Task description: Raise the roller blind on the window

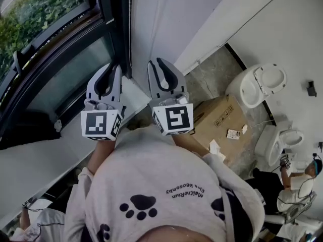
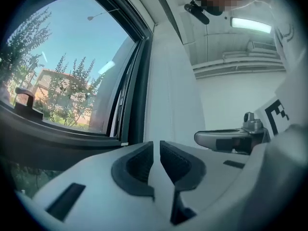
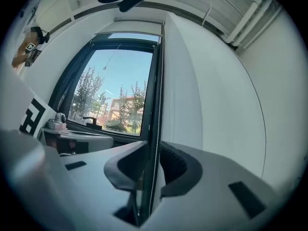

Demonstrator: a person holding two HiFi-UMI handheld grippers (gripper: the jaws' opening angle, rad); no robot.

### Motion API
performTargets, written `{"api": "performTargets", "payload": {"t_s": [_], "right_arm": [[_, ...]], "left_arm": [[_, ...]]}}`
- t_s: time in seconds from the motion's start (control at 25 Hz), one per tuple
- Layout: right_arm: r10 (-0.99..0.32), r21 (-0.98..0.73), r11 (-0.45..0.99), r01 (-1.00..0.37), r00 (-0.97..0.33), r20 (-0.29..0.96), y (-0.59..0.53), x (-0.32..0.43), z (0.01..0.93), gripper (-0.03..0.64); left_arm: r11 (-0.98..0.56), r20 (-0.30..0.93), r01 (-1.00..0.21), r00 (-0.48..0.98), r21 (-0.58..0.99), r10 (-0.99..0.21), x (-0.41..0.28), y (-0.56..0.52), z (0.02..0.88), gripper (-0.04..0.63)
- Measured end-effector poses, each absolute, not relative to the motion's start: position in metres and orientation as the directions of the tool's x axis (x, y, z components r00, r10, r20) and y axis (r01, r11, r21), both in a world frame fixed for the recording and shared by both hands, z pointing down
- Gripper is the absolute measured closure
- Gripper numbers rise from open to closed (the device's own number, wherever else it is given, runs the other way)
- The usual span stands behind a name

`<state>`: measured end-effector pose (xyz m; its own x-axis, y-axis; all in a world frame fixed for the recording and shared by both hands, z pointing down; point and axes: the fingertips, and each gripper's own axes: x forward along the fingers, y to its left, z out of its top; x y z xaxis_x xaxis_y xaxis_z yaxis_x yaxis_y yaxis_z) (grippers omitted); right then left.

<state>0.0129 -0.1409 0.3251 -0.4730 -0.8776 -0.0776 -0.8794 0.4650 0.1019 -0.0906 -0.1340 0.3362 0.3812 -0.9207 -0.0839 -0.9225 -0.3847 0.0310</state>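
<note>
Fingers [image 3: 177, 165] of right gripper [image 3: 153, 154] straddle chain [image 3: 158, 112] beside window [image 3: 115, 90].

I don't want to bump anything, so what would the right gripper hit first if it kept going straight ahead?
Likely the blind's bead chain, which hangs between the right gripper's fingers. Just behind it stands the dark window frame. Depth is hard to judge.

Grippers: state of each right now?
Left gripper: open by a narrow gap, empty.
Right gripper: open, blind cord between jaws, not pinched.
</note>
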Motion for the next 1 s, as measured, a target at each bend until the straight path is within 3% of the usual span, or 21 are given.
{"api": "performTargets", "payload": {"t_s": [0.24,1.0], "right_arm": [[-0.896,0.121,0.419,-0.900,-0.431,-0.105,-0.125,0.021,0.321,0.607],[-0.894,0.151,0.413,-0.898,-0.432,-0.119,-0.122,0.021,0.322,0.609]], "left_arm": [[-0.341,-0.120,-0.940,0.338,0.008,-0.934,-0.091,-0.116,0.326,0.588],[-0.351,-0.086,-0.936,0.349,0.012,-0.933,-0.089,-0.114,0.335,0.588]]}}
